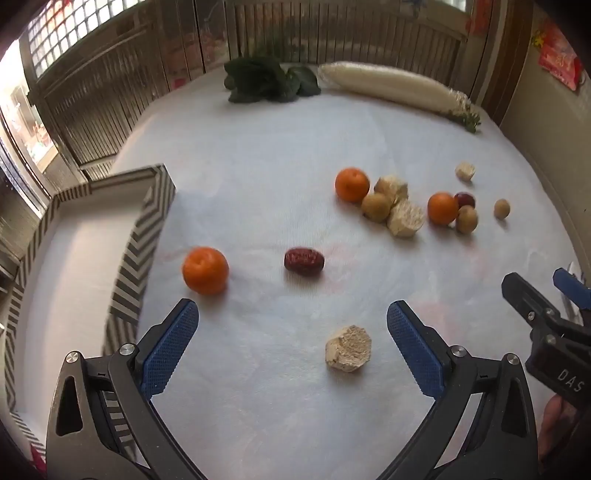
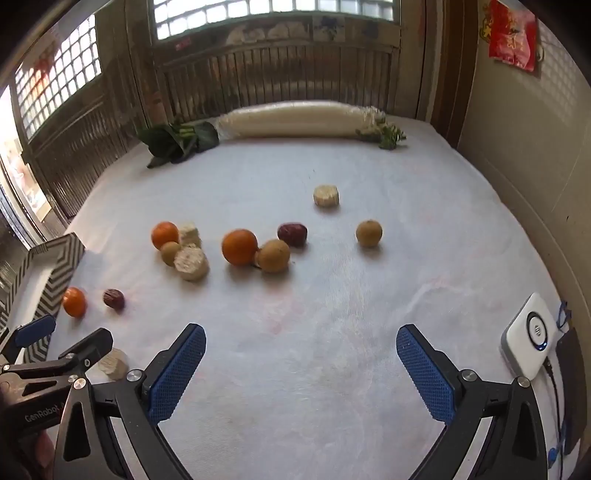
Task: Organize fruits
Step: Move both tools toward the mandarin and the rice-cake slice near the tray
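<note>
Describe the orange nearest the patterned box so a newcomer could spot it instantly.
Start at the chevron-striped box on the left side of the white tablecloth. Just off its right wall sits a lone orange, with a dark red date further right. The other two oranges sit far off in the fruit cluster; this one stands alone.

A home room: white-clothed table [image 2: 332, 332], wooden lattice windows [image 2: 277, 22], red paper decoration [image 2: 511, 35] on the wall.
</note>
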`<state>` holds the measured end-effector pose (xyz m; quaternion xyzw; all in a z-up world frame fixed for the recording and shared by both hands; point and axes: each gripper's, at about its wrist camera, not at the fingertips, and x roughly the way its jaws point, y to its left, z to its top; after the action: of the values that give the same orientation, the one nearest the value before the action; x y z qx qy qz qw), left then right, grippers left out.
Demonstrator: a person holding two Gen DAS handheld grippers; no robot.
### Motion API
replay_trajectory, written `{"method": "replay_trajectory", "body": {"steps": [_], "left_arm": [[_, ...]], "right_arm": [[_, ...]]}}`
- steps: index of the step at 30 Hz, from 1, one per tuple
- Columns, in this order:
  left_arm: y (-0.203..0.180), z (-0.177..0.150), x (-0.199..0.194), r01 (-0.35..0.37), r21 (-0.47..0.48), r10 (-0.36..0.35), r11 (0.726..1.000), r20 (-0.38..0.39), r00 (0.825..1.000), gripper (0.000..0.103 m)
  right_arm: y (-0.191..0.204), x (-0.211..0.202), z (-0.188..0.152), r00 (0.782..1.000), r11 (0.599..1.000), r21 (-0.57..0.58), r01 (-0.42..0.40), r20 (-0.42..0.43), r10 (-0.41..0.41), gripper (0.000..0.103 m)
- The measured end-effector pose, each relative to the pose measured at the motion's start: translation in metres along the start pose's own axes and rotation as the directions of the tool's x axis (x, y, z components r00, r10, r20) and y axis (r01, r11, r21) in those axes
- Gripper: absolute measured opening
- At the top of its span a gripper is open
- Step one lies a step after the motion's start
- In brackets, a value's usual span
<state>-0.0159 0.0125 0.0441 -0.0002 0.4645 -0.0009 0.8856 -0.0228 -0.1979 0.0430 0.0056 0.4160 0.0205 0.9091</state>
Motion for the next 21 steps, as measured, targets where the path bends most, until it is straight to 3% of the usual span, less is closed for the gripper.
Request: {"method": "replay_trajectory", "body": {"steps": [21], "left_arm": [[-0.002, 0.005, -0.043, 0.024, 0.016, -0.025, 1.0, 0.044, 0.999, 0.103]], "right_arm": [[0.015, -0.051, 0.008, 0.997, 0.999, -0.034, -0.017, 0.076, 0.02, 0.103]]}}
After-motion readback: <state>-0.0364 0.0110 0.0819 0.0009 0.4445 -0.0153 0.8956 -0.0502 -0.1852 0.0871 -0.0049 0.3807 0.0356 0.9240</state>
